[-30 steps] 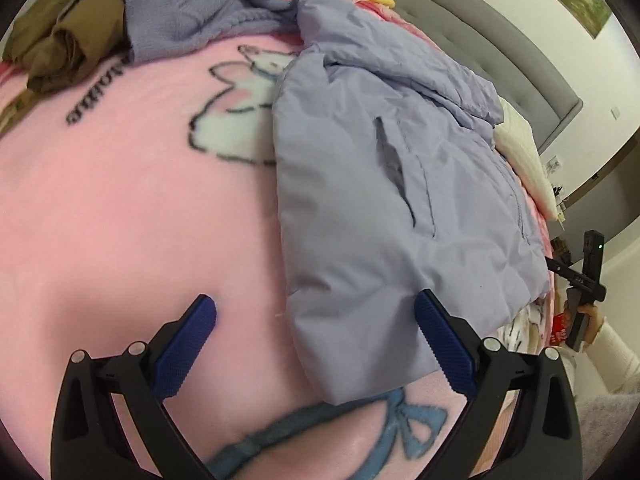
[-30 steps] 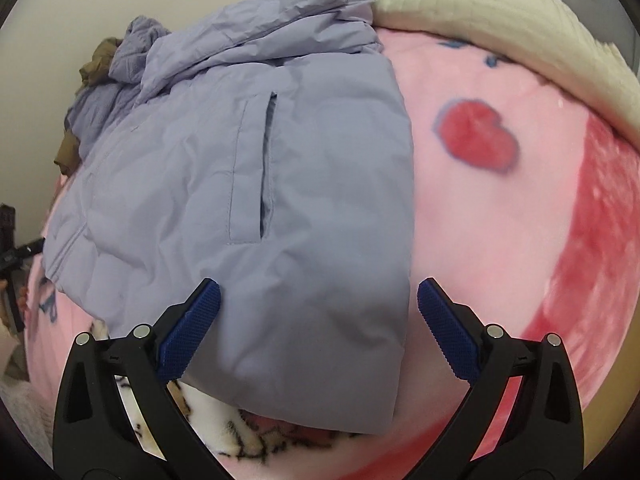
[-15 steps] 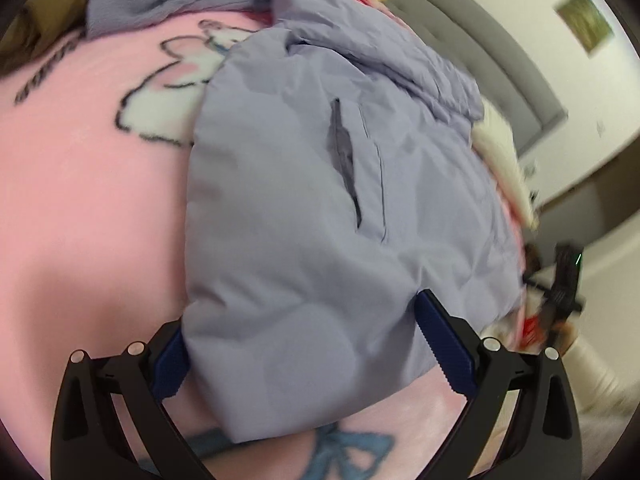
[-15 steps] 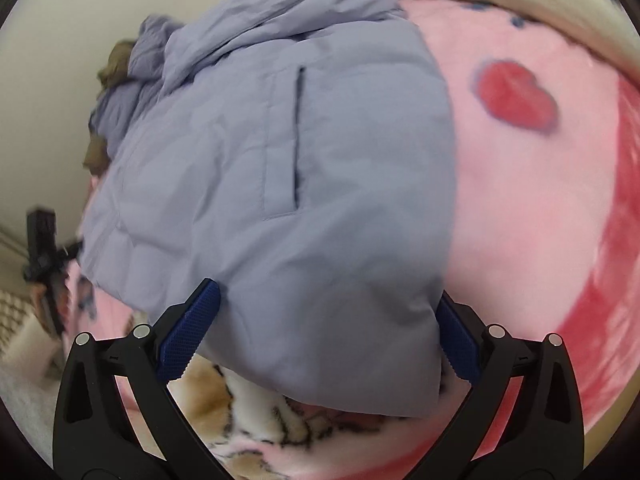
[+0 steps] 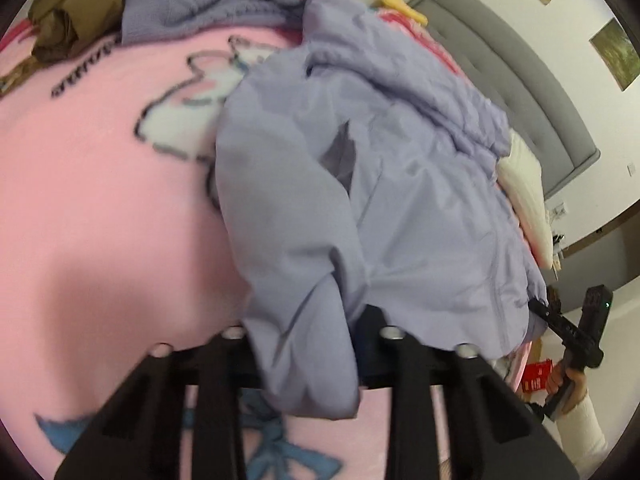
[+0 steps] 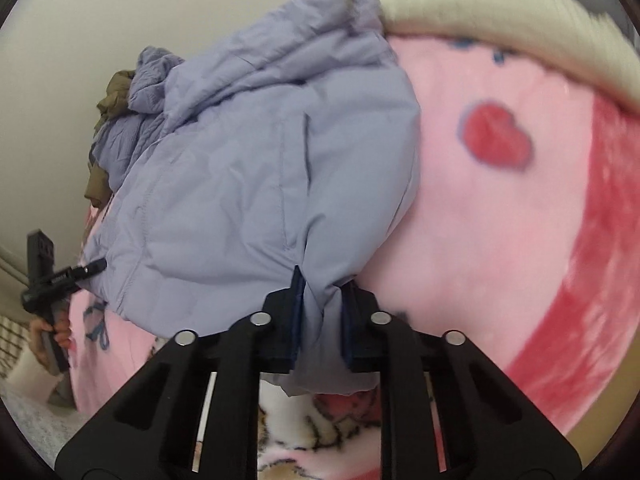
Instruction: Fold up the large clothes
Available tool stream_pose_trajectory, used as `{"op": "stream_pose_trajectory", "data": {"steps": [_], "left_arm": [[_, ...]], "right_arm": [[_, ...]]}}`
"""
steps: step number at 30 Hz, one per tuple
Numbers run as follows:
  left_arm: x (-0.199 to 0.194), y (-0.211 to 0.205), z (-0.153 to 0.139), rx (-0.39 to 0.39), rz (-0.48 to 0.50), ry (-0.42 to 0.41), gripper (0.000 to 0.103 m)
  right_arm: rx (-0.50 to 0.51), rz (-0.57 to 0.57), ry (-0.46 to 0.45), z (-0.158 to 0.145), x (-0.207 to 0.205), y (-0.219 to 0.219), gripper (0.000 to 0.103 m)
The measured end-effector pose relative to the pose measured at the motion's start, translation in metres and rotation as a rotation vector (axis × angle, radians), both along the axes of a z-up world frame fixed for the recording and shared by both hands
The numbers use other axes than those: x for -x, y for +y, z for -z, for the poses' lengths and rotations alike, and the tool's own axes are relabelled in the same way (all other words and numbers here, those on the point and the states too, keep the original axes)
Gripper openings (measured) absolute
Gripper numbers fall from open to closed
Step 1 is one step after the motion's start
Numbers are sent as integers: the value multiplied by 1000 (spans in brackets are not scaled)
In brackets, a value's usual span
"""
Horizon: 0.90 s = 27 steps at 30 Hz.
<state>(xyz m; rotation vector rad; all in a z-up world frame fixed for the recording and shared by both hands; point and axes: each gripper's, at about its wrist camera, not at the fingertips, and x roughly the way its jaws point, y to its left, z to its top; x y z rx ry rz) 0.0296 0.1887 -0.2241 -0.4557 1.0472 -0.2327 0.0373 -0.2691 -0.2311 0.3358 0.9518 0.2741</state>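
Note:
A lilac padded jacket (image 5: 400, 184) lies on a pink printed blanket (image 5: 100, 208) on a bed. My left gripper (image 5: 308, 344) is shut on the jacket's near hem corner, and the fabric bunches over its fingers and hides the pads. In the right wrist view the same jacket (image 6: 248, 168) fills the middle. My right gripper (image 6: 320, 312) is shut on the other hem corner, with fabric pinched between its blue pads (image 6: 296, 312). Each gripper shows at the edge of the other's view: the right one (image 5: 576, 332), the left one (image 6: 52, 280).
A lilac knit garment (image 5: 192, 4) and an olive garment (image 5: 68, 8) lie heaped at the far end of the blanket. A cream pillow (image 5: 528, 196) and grey headboard (image 5: 520, 68) are at the right. A cream quilt (image 6: 500, 20) lies beyond the jacket in the right wrist view.
Both grippers moved forward onto the jacket's hem and closed on it. The hem corners are now bunched and slightly lifted.

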Motion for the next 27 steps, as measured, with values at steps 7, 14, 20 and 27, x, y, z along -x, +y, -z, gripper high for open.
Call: {"op": "stream_pose_trajectory", "data": {"steps": [7, 14, 20, 27], "left_arm": [[23, 13, -10, -9, 3, 58, 17], [70, 22, -31, -9, 32, 93, 17], [58, 2, -13, -216, 105, 18, 39], [101, -23, -23, -667, 282, -279, 92]], "right_arm": [[61, -32, 21, -15, 20, 2, 10], [95, -77, 26, -24, 69, -4, 10], [169, -115, 2, -15, 66, 2, 25], [715, -375, -306, -19, 135, 40, 87]]}}
